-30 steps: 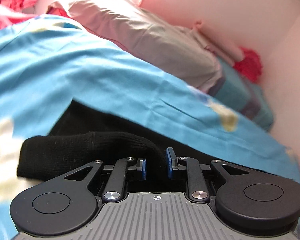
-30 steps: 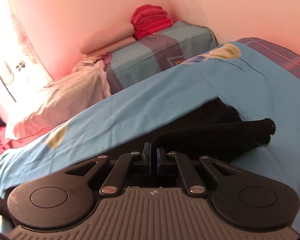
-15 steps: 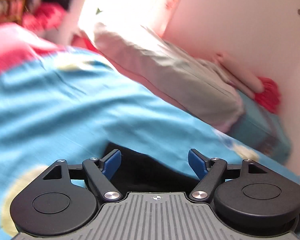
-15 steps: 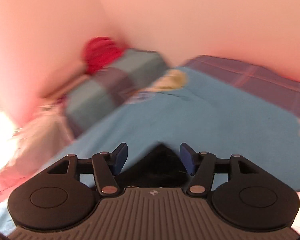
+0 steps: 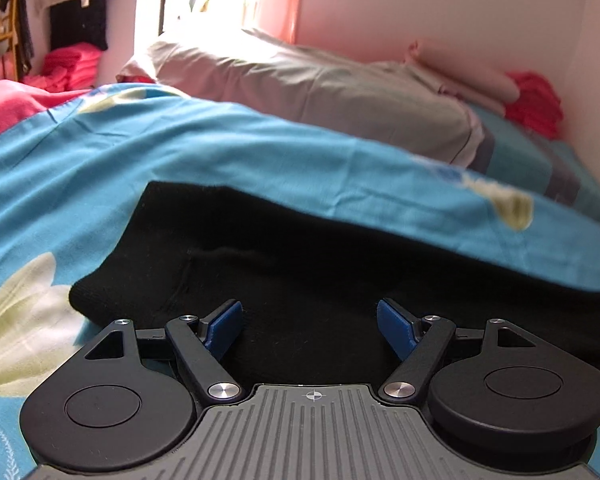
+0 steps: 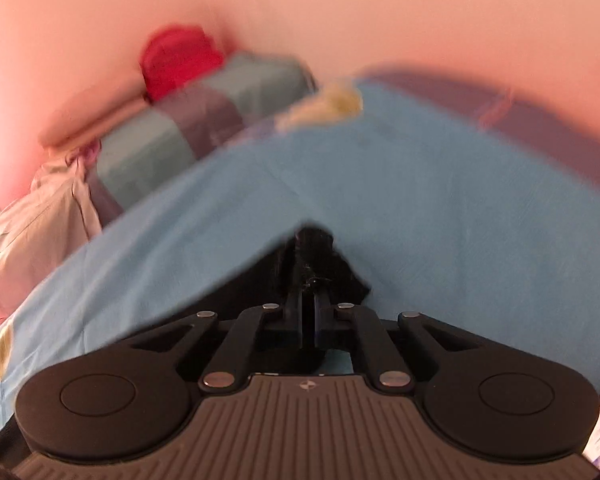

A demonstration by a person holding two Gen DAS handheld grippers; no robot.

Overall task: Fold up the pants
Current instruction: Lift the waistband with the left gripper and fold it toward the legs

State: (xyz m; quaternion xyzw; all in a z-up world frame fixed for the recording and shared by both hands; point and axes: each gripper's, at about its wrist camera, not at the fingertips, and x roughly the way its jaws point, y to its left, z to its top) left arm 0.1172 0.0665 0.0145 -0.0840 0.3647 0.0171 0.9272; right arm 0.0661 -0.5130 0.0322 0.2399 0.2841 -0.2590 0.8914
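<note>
The black pants (image 5: pixel 300 264) lie folded on the blue flowered bedsheet (image 5: pixel 100 168). My left gripper (image 5: pixel 310 320) is open just above the near part of the pants, blue pads (image 5: pixel 224 320) spread wide and holding nothing. In the blurred right wrist view, my right gripper (image 6: pixel 308 312) has its jaws closed together on a corner of the black pants (image 6: pixel 316 252), which sticks up between the fingers over the blue sheet (image 6: pixel 420 200).
A grey-beige pillow (image 5: pixel 320 92) and a striped teal folded blanket (image 5: pixel 548 164) lie at the far side by the pink wall. Red folded cloth (image 6: pixel 180 56) sits in the corner. Pink bedding (image 5: pixel 16 104) and hanging clothes are at the left.
Both grippers let go of the pants half a second ago. The left one stays open and has dropped back over the pants. The right one has closed again on a corner.
</note>
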